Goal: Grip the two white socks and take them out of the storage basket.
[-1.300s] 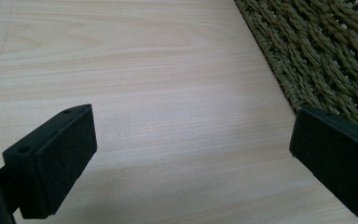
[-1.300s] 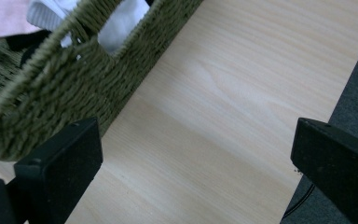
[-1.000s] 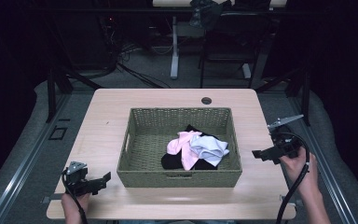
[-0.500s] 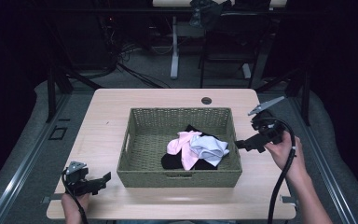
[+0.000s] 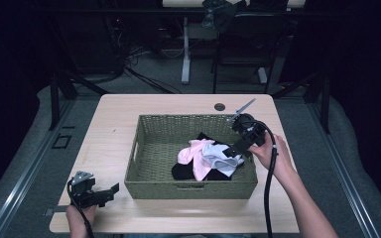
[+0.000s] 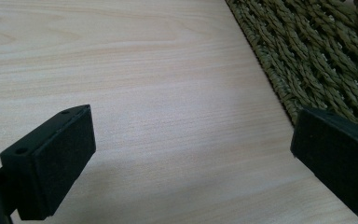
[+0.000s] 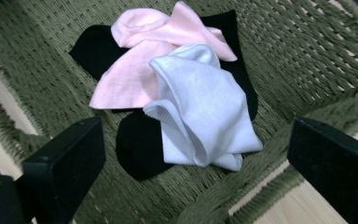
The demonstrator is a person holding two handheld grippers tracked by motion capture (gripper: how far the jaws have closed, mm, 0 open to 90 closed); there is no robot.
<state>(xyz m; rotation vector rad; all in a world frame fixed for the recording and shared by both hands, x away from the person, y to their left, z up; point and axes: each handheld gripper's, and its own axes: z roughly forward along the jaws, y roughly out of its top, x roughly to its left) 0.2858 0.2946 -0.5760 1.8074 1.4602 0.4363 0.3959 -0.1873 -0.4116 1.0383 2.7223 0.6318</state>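
Observation:
A green woven basket (image 5: 149, 148) stands in the middle of the table. Inside it lie a pink sock (image 5: 192, 155) (image 7: 135, 79), a white sock (image 5: 221, 156) (image 7: 205, 107) and a black sock (image 5: 183, 172) (image 7: 140, 144), piled together with the white one on top. My right gripper (image 5: 236, 148) (image 7: 196, 163) hovers open over the basket's right rim, its jaws wide apart above the white sock and holding nothing. My left gripper (image 5: 110, 191) (image 6: 191, 158) rests open on the table at the front left, just outside the basket's corner (image 6: 326, 60).
A round hole (image 5: 220, 106) sits in the tabletop behind the basket. Bare wood (image 5: 104, 134) stretches left of the basket and along the front edge. Chairs, desk legs and cables stand in the dark beyond the table.
My right gripper has moved from the table's right edge leftward and forward, to above the basket's right rim. The left gripper has stayed where it was.

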